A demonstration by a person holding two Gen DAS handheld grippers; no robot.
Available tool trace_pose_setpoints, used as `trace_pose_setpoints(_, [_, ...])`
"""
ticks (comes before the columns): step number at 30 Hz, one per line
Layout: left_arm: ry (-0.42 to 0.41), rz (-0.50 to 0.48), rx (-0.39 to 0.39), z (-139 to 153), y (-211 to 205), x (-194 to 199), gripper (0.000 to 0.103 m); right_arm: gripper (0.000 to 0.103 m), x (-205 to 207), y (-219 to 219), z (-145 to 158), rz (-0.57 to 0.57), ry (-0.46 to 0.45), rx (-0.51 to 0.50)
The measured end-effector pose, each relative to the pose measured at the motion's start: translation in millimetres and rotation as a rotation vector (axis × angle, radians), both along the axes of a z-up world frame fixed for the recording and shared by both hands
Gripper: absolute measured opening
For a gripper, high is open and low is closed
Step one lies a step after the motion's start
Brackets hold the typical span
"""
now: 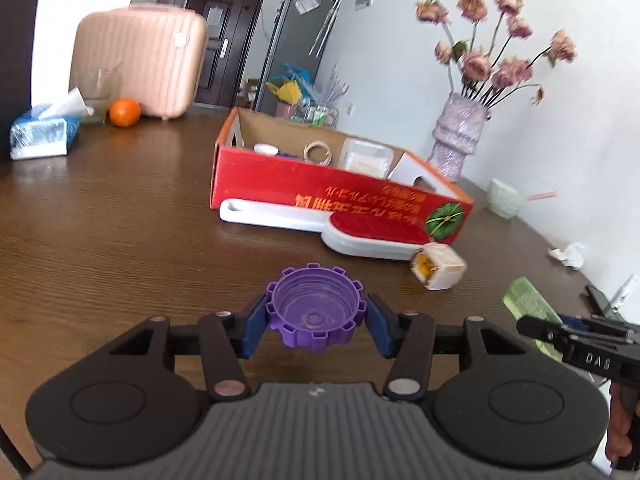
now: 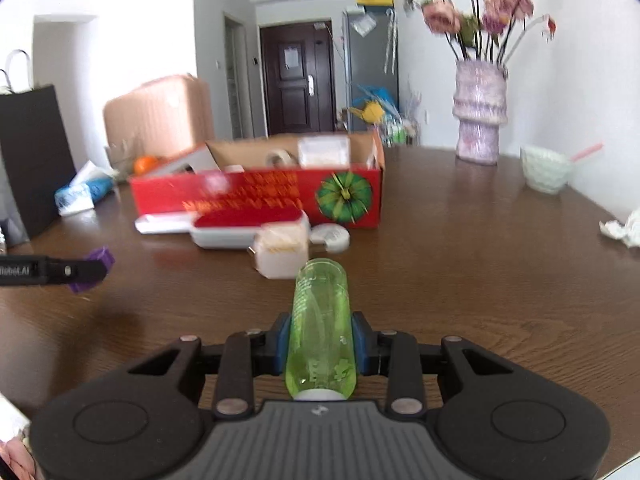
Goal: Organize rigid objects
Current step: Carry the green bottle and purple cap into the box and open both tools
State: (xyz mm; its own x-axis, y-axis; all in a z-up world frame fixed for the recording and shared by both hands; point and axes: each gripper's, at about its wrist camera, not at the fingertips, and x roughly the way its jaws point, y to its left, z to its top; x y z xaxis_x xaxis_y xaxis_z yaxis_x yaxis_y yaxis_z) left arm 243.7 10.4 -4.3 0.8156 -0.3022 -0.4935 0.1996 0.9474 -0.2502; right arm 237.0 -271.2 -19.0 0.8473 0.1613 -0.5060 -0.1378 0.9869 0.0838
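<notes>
The left gripper (image 1: 316,320) pinches a purple cap (image 1: 315,312); the right gripper (image 2: 322,346) clamps a green bottle (image 2: 320,328) above the tabletop (image 2: 480,280).

Bright, even daylight fills both views. The wooden table (image 1: 120,216) shows soft glare toward ten o'clock. Motion blur smears the right view's red box (image 2: 256,196) and flowers (image 2: 480,12). Fisheye bending curves the edges; corners vignette dark.

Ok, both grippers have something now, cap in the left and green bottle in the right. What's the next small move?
Probably carry the left gripper forward to the red box and drop the purple cap in. The box stands open just ahead, behind the lint brush, and already holds small items. The right gripper can follow with the green bottle.
</notes>
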Motion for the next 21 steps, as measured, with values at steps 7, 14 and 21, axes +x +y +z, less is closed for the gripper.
trace_pose_setpoints(7, [-0.048, 0.005, -0.006, 20, 6, -22, 0.053, 0.03, -45, 17, 31, 0.039, -0.127, -0.053])
trace_pose_setpoints(14, [-0.112, -0.021, 0.035, 36, -6, -1, 0.053, 0.03, -33, 15, 37, 0.048, -0.139, -0.037])
trace_pose_setpoints(21, [-0.16, -0.064, 0.059, 64, -17, 60, 0.053, 0.03, 14, 9, 52, 0.063, -0.176, -0.013])
